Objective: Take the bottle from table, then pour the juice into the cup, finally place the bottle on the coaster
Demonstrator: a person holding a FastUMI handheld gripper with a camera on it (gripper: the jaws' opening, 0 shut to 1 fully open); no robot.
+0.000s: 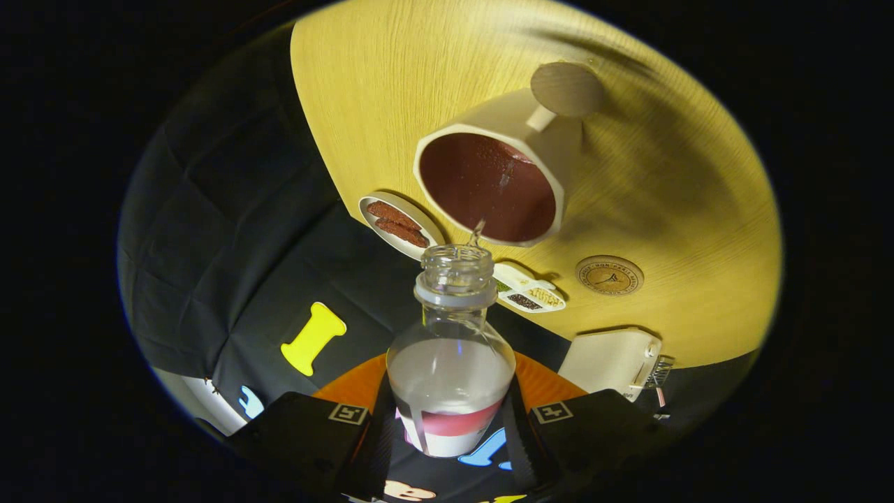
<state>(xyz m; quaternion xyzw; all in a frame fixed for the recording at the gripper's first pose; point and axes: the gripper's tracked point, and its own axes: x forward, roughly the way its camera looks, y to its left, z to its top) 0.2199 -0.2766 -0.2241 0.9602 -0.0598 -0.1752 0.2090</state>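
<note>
A clear plastic bottle (450,363) with a pink and white label sits between my fingers, and my gripper (450,419) is shut on it. The view is rolled over, so the bottle is tipped. Its open mouth (457,260) points at the rim of a cream cup (489,185) with a dark brown inside, just ahead of the fingers. A thin trickle (478,230) runs from the mouth to the cup. Pale liquid stands in the bottle's body. A round wooden coaster (609,274) lies on the yellow table (663,175) beside the cup.
A small plate with brown biscuits (399,223) lies by the cup on the other side. A divided white dish of seeds (531,293) sits near the bottle's mouth. A white boxy appliance (614,362) stands at the table's edge. A round wooden disc (566,89) lies beyond the cup.
</note>
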